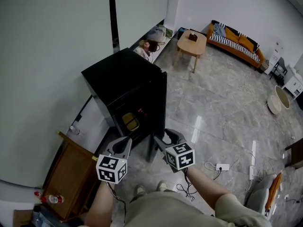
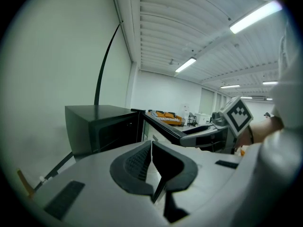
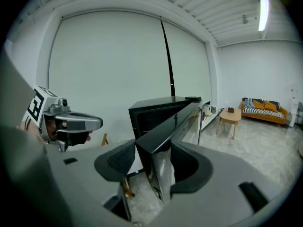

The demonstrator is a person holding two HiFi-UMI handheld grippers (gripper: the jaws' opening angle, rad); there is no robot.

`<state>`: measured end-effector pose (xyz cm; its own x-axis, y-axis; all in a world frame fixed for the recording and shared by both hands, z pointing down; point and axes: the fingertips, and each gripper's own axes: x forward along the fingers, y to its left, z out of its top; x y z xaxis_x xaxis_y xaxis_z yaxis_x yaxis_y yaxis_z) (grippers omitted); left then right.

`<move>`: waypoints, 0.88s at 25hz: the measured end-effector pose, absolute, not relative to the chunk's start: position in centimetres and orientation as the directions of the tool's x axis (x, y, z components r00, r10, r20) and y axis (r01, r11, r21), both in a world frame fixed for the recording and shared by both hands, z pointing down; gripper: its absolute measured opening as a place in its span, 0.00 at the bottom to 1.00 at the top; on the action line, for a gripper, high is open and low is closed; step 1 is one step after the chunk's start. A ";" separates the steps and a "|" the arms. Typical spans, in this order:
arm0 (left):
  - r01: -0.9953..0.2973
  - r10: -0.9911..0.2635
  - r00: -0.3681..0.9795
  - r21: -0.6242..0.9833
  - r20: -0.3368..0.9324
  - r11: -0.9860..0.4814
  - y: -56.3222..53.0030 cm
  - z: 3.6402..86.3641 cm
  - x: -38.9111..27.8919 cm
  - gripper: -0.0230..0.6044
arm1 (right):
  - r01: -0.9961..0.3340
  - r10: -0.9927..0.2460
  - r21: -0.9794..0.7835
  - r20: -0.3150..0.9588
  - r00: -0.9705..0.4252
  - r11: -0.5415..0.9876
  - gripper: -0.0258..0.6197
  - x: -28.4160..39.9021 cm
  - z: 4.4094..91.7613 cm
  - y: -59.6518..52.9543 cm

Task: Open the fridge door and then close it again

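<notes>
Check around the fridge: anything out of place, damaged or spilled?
Nothing spilled or damaged. The fridge door stands open with the right tool clamped on its edge, as the job needs. Only a power strip and loose cables lie on the floor beside the shoes.

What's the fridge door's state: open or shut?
Open. The door stands angled out from the fridge, inside showing; the right gripper grips its edge.

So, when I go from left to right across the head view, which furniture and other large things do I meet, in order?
brown wooden stand -> black fridge -> small wooden table -> orange sofa -> round pale tub
</notes>
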<state>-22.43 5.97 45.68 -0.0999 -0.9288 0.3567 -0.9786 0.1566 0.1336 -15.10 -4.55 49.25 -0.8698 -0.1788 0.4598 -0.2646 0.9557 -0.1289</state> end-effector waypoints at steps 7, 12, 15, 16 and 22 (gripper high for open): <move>-0.973 -0.921 -0.129 0.134 0.367 0.189 7.2 46.2 -24.5 0.05 | -0.246 -0.149 -0.165 0.450 -0.881 0.955 0.40 -18.6 49.8 -3.1; -0.968 -0.919 -0.144 0.140 0.367 0.207 7.9 46.5 -25.8 0.05 | -0.221 -0.145 -0.110 0.472 -0.870 0.969 0.40 -20.5 50.2 -2.0; -0.966 -0.919 -0.152 0.140 0.364 0.215 8.3 46.4 -26.6 0.05 | -0.221 -0.133 -0.131 0.482 -0.866 0.966 0.39 -21.6 50.4 -1.6; -0.966 -0.918 -0.155 0.140 0.364 0.218 8.4 46.3 -27.0 0.05 | -0.220 -0.130 -0.135 0.483 -0.866 0.966 0.39 -22.1 50.4 -1.4; -0.961 -0.917 -0.177 0.139 0.356 0.240 9.1 46.0 -29.1 0.05 | -0.205 -0.120 -0.126 0.486 -0.866 0.971 0.38 -24.7 50.6 -0.7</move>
<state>-29.07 9.12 45.99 -0.1771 -0.9175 0.3562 -0.9609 0.2395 0.1391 -24.71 -0.74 50.61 -0.8657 -0.1199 0.4859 -0.2049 0.9707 -0.1255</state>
